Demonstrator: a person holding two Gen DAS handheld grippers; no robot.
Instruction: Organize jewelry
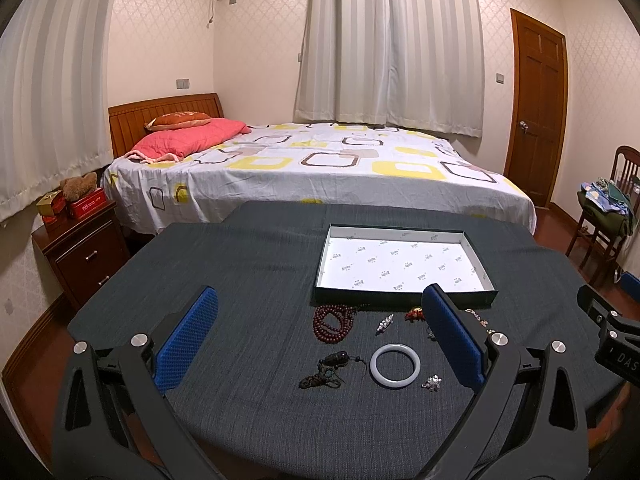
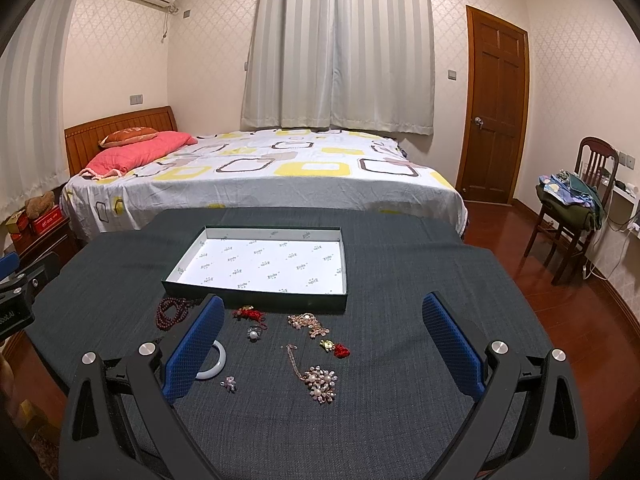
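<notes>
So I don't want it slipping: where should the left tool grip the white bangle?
Come from above and pinch one side of the white bangle across its band, one finger inside the ring. It lies flat on the cloth, the left tool already open.

box [image 2: 256,300]: 1 | bangle [image 1: 395,365]: 1 | bead strand [image 1: 333,323]: 1 | flower brooch [image 2: 320,384]: 1 | ring [image 2: 253,333]: 1

The right claw's left finger [image 2: 196,354] hides part of the white bangle [image 2: 214,360].
</notes>
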